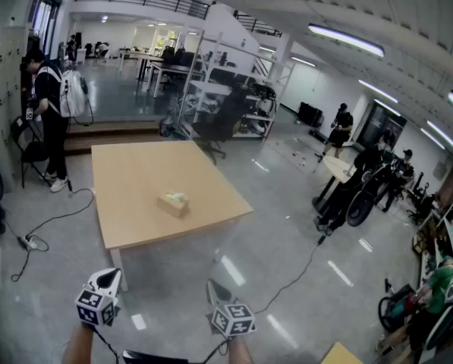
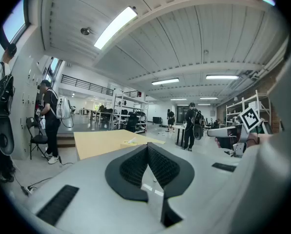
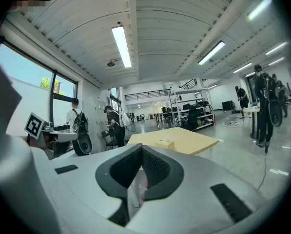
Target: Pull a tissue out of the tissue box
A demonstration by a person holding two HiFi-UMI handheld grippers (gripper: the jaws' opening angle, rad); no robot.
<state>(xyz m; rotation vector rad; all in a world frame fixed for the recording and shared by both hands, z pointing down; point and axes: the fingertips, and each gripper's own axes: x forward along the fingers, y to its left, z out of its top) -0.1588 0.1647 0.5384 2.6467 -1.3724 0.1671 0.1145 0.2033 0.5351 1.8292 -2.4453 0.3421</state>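
Bright, even indoor light from long ceiling strip lights (image 3: 121,45), with daylight through a window (image 3: 35,79) at the left of the right gripper view. Streaky glare on the glossy floor (image 1: 232,271). Heavy fisheye bending and dark vignetted corners in every view; the far background is soft.

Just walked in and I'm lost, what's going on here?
A person holds a gripper in each hand, standing back from the wooden table. The left gripper and right gripper are both shut and empty, held out over the floor. The tissue box sits untouched on the table, a tissue poking from its top. The pull has not begun.
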